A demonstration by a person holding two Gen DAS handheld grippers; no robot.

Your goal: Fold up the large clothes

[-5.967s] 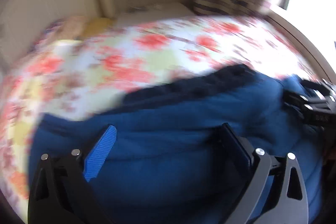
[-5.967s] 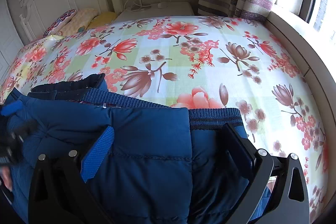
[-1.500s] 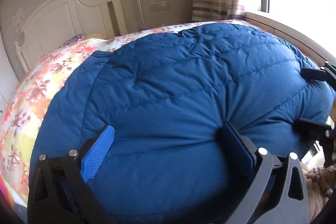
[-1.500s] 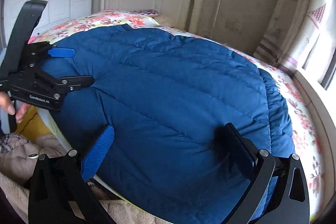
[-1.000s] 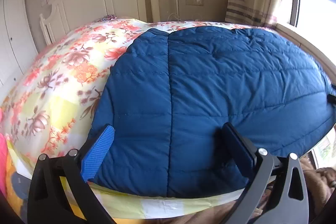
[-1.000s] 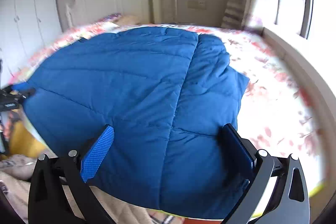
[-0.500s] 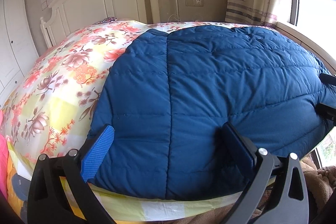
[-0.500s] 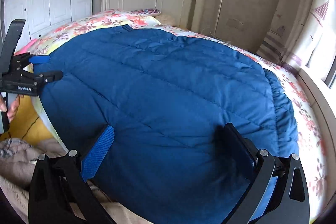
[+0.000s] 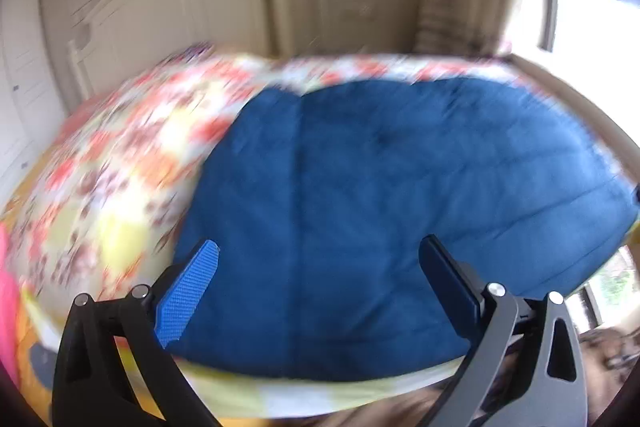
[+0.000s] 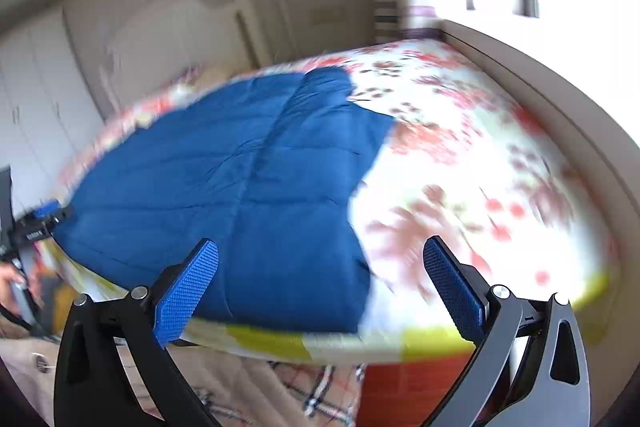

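Observation:
A large blue quilted jacket [image 9: 384,195] lies spread flat on the floral bed, back side up, its near edge at the bed's front. In the right wrist view the jacket [image 10: 240,187] fills the left half of the bed. My left gripper [image 9: 318,267] hovers open above the jacket's near left part, nothing between its blue pads. My right gripper [image 10: 320,267] is open too, off the jacket's right corner, over the bed edge. The left gripper [image 10: 40,223] also shows small at the far left, by the jacket's left edge. Both views are motion-blurred.
The floral bedsheet [image 10: 480,163] is bare to the right of the jacket. A white headboard [image 9: 180,27] stands at the back, a window ledge [image 10: 560,99] runs along the right. A hand [image 10: 12,279] holds the left tool. White wardrobes [image 10: 32,99] line the left wall.
Both grippers have pulled back from the jacket and swung, blurring the views. The right gripper turned right, off the jacket's corner; the jacket stays flat on the bed.

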